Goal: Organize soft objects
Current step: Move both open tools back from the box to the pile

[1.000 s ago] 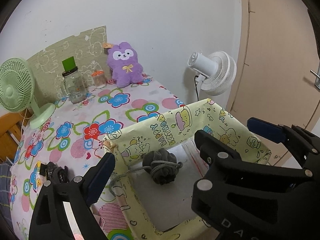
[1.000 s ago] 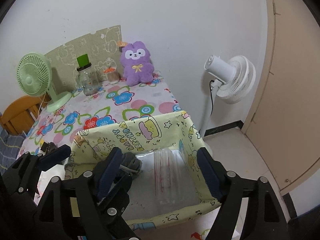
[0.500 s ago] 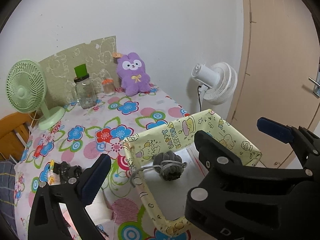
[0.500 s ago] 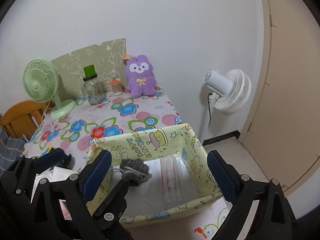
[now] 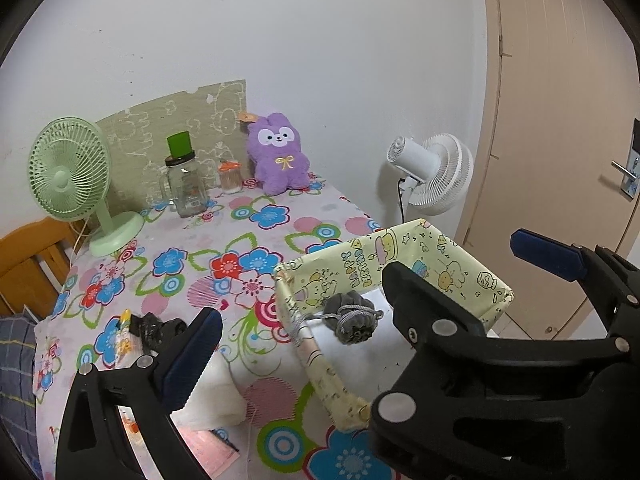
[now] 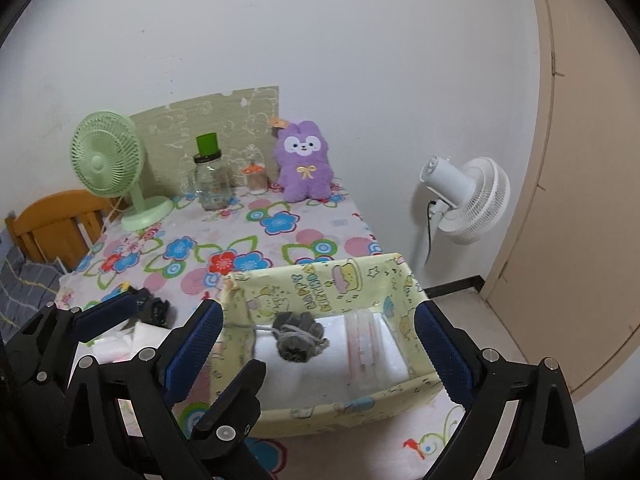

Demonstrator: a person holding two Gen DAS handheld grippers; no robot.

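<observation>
The grey bath pouf (image 6: 298, 338) lies inside the yellow fabric bin (image 6: 320, 282), on the white lining near the bin's left wall, with its cord trailing toward that wall, and a clear plastic packet (image 6: 366, 340) lies just beside it toward the bin's right side. The table with the flowered cloth (image 5: 200, 248) carries the bin at its near right corner. Beyond the bin's right wall, on the floor by the door (image 5: 560, 120), stands a white fan (image 5: 434, 174). Far behind the bin, at the wall, a green fan (image 5: 72, 176) stands at the left, a purple plush bunny (image 5: 278, 154) sits upright at the right, and a glass jar with a green lid (image 5: 184, 182) and a small orange-capped jar (image 5: 230, 178) stand between them. Left of the bin lie a flat white packet (image 6: 120, 342) and a small black object (image 5: 154, 328), close together. The left gripper (image 5: 366, 292) hangs above the bin's near left corner with its jaws spread wide and nothing between them. The right gripper (image 6: 318, 338) hangs before the bin's near wall, jaws likewise wide apart and gripping nothing; the pouf shows between them, untouched.
</observation>
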